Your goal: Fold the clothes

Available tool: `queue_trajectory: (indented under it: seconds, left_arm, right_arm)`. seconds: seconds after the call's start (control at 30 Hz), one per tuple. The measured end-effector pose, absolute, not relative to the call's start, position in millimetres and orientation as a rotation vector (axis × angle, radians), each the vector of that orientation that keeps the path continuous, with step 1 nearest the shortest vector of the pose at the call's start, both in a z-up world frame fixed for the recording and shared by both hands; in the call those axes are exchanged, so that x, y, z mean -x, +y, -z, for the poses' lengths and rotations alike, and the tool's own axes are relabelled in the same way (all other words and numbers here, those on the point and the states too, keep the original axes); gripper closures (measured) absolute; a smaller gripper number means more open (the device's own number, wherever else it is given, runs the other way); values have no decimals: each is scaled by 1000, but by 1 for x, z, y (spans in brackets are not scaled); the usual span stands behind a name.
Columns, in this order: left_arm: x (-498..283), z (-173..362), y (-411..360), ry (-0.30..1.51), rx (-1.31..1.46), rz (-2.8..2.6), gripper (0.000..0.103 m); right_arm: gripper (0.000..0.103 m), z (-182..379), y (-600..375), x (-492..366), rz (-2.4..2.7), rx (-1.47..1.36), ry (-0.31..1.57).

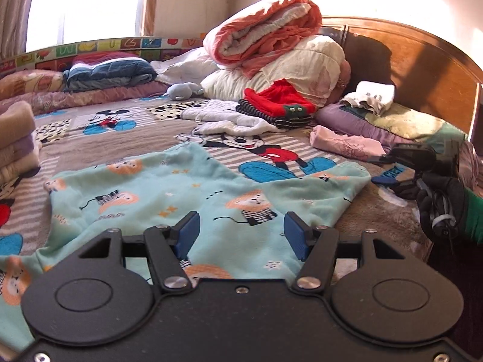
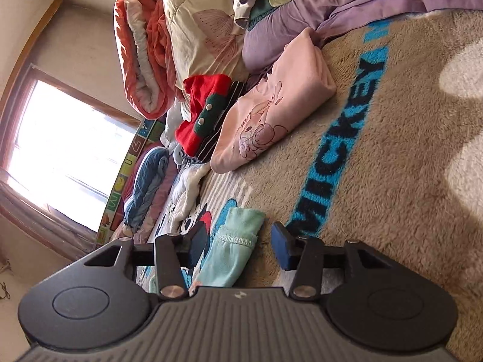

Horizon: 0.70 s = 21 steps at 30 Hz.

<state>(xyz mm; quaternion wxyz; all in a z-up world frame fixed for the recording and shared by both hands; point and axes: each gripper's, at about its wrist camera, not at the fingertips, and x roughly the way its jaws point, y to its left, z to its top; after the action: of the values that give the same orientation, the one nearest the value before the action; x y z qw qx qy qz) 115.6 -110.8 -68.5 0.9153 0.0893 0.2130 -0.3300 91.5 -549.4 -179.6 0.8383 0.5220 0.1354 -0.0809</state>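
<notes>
Where it lies flat, the mint fleece garment (image 1: 193, 193) shows orange lions.

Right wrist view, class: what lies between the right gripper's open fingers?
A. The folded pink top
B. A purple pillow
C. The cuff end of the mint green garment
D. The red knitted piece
C: the mint green garment, with its stitched hem, lies between the pads of the right gripper, which stand apart from it.

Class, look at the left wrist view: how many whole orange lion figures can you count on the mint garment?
3 clear ones: one lion upper left, one mid-left, one between the fingers. More are cut off on the garment, so some may be hidden.
</notes>
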Motion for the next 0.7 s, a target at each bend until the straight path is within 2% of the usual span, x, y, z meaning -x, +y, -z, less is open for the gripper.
queue_trajectory:
  seconds: [0.13, 0.37, 0.53, 0.57, 0.7]
  left_arm:
    - [-81, 94, -180, 353, -580, 672, 42]
    - [-69, 148, -241, 207, -1130, 528, 43]
    - [-72, 171, -252, 137, -1379, 451, 44]
    - [-72, 176, -254, 115, -1438, 421, 47]
    - [-75, 183, -261, 95, -1547, 379, 50]
  right_arm:
    - [58, 176, -543, -108, 126, -1016, 331]
    - [89, 180, -543, -116, 137, -967, 387]
    - [94, 184, -548, -114, 139, -996, 394]
    - [94, 185, -548, -114, 140, -998, 397]
    - [96, 186, -552, -117, 134, -1007, 406]
